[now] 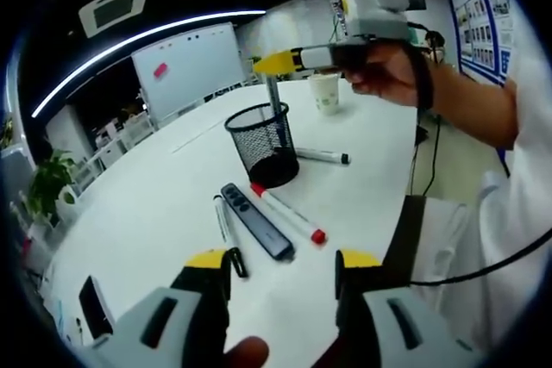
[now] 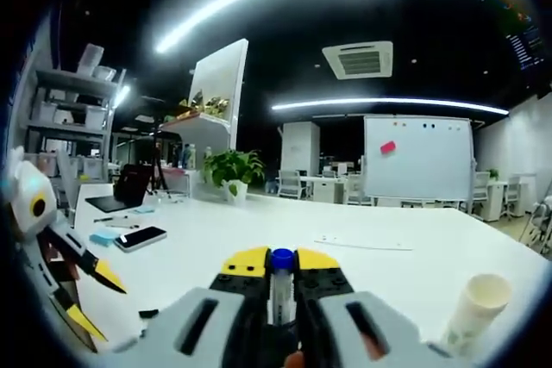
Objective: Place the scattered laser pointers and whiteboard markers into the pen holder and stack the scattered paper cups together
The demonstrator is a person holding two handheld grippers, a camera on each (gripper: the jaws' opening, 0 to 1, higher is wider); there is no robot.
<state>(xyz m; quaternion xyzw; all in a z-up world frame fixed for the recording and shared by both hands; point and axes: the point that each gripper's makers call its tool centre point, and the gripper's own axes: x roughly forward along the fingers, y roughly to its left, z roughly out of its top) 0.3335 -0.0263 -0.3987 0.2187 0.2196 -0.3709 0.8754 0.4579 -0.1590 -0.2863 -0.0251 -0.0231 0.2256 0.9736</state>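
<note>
Left gripper view: right tongs (image 1: 274,63) clamp blue-capped marker (image 1: 273,92) above pen holder (image 1: 263,144); off-centre release risks tipping holder. Left tongs (image 1: 280,263) wide, empty.

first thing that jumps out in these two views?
The right gripper, held over the black mesh pen holder, is lowering a marker into it; in its own view the marker's blue cap sits between the jaws. On the white table, a red-capped marker and a dark laser pointer lie ahead of the open left gripper.

Markers (image 1: 289,213) by pen holder (image 1: 263,141), cup (image 1: 325,92) behind
</note>
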